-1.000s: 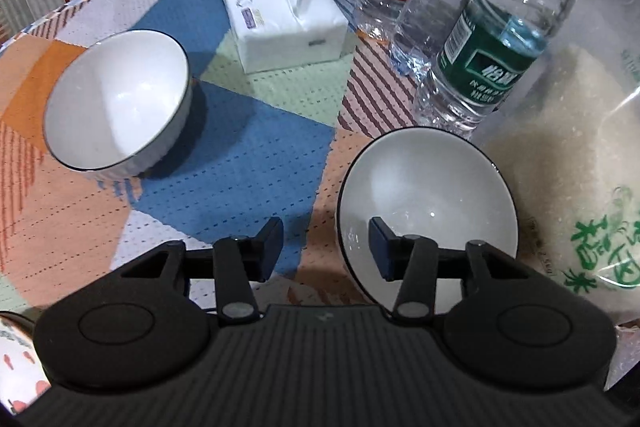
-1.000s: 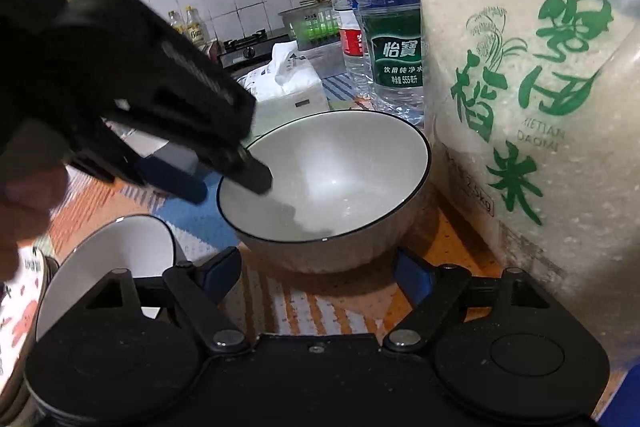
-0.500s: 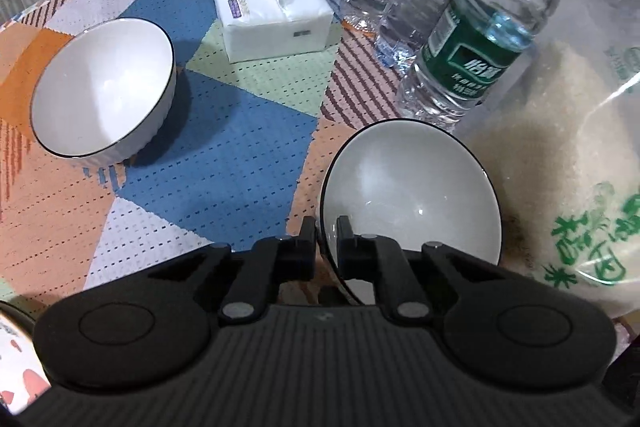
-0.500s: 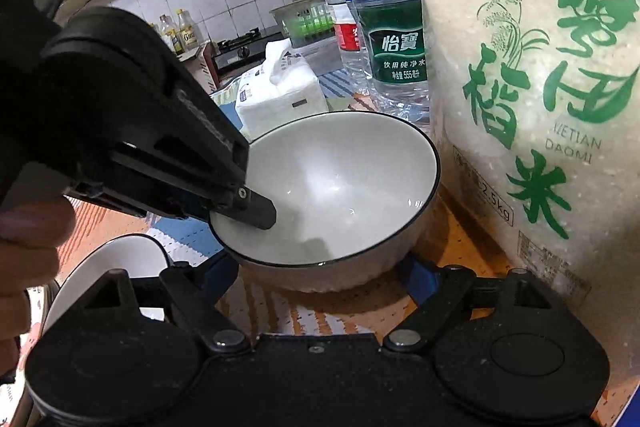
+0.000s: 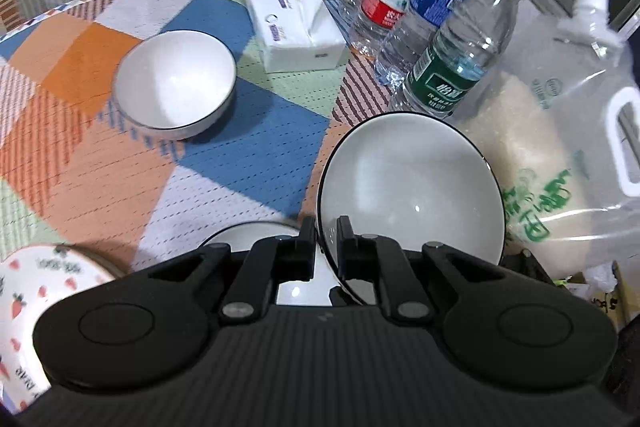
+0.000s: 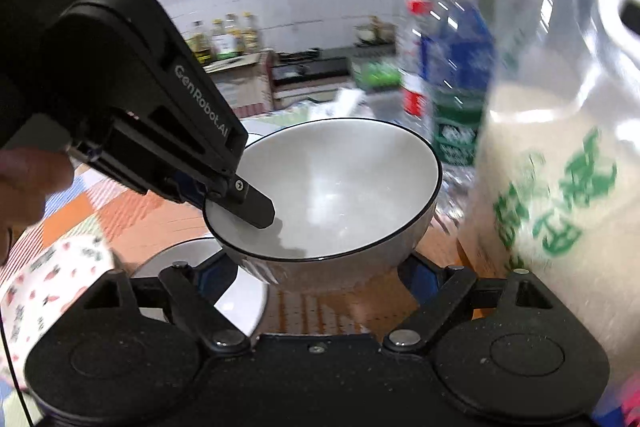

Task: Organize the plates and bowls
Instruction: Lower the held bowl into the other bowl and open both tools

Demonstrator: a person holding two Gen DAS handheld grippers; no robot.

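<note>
At the far left of the left wrist view a strawberry-patterned plate (image 5: 24,291) is seen, with small lettering on it too blurred to be read. Further in, a white bowl (image 5: 176,83) with a dark rim is set upright on the patchwork-clothed counter (image 5: 100,163). Just behind it a tissue pack (image 5: 296,27) with a purple label is placed; its print cannot be made out.

At the centre, the left tool (image 5: 323,231) is pressed together on the near rim of a second dark-rimmed bowl (image 5: 408,187), which is held tilted and clear of the counter — one finger inside, one outside. In the right wrist view the words "GenRobot.AI" are printed in white on that tool's black body. A third bowl (image 5: 256,233) is partly seen beneath it.

The right tool (image 6: 320,269) is spread wide with the held bowl's base between its fingers; whether the pads touch it cannot be told.

To the right, water bottles (image 5: 460,59) with red, blue and green labels are lined up, the writing unreadable. Beside them stands a clear bag of rice (image 5: 560,155) — green Chinese characters are printed on it.
</note>
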